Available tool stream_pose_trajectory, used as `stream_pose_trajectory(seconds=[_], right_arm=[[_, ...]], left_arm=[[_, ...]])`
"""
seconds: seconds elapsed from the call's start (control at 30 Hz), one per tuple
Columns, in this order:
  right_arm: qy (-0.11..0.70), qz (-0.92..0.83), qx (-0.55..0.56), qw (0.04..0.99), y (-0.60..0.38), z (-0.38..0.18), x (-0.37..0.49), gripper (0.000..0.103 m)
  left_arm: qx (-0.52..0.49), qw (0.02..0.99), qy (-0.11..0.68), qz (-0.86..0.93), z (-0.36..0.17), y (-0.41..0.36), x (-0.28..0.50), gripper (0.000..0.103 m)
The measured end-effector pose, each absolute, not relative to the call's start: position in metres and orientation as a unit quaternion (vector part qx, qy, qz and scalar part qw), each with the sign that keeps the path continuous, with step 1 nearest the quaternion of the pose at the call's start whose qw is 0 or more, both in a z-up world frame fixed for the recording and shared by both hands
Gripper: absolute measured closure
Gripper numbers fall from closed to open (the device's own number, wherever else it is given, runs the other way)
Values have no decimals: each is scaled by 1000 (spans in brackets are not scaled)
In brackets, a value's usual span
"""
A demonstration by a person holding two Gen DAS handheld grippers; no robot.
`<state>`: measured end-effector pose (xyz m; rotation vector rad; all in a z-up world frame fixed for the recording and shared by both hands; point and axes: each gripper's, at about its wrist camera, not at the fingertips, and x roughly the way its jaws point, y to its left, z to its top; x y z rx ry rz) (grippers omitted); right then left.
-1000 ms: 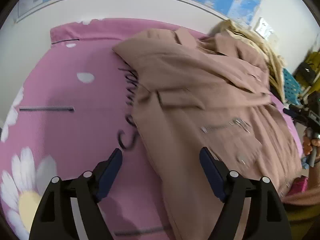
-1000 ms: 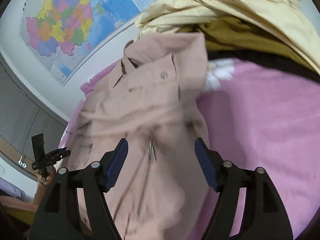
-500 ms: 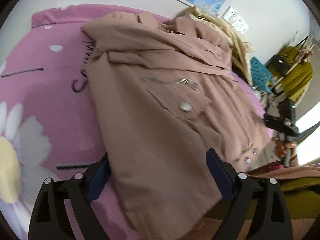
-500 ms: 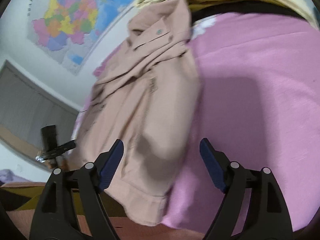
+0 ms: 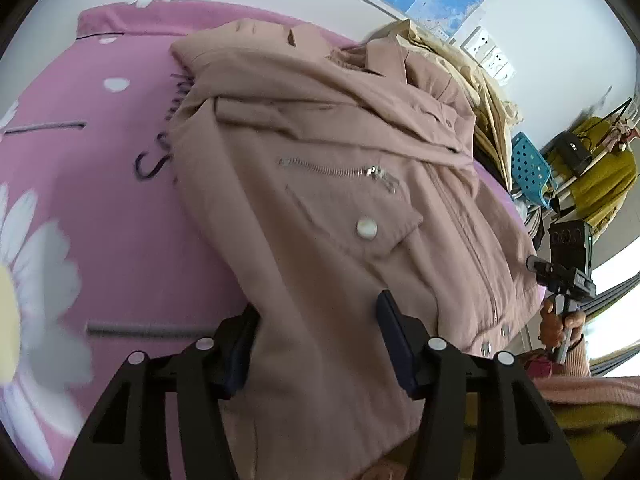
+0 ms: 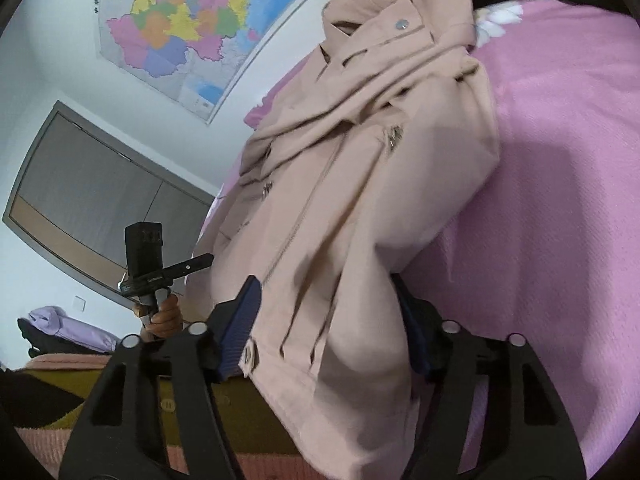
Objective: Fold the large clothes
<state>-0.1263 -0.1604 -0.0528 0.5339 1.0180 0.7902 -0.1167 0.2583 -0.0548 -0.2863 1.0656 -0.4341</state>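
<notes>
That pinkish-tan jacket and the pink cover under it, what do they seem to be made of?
The jacket looks like a matte woven cloth, perhaps a soft brushed cotton or faux suede: it creases softly with no shine. Its pocket zip glints like metal, and the round snap looks pearly or metallic. The pink cover looks like a finely textured knit or woven cotton, judging by its pebbled surface.

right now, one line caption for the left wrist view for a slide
Left tongs closing around the near hem of a pink jacket spread on a pink daisy sheet.
</notes>
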Motion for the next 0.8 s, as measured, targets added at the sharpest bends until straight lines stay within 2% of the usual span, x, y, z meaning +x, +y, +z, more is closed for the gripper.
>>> stream_pose_trajectory(seconds=[0.03,0.1,0.17,0.23,0.27,0.3,0.33,0.37,0.53,0.67,0.8], right_arm=[[469,366,245,765,-164,-53,-129,40],[470,364,249,765,-169,-55,-133,44],[464,363,257,766,-168,-56,-133,44],[461,365,259,766,-162,-57,-131,47],[462,368,263,763,-157,-59,-130,61],[465,369,270,758,-153,-62,-127,86],[465,368,280,755,-153,-64,-126,94],[459,374,295,750,-154,-64,-126,94],[393,399,325,762,-171,-22,-147,97],[344,429,294,782,-170,24,-179,98],[368,419,282,781,-168,19,-185,97]], left_arm=[[-135,829,502,-205,-55,261,-121,46],[-157,824,496,-223,-56,265,-123,32],[-177,820,491,-234,-57,262,-119,22],[-170,826,486,-228,-58,252,-115,24],[-162,830,486,-219,-57,247,-112,37],[-160,831,490,-211,-58,245,-112,70],[-161,832,500,-177,-61,245,-107,83],[-169,832,502,-163,-61,248,-106,96],[-229,844,455,-167,-30,277,-127,99],[-239,869,400,-170,15,291,-164,100],[-210,879,387,-182,24,287,-181,99]])
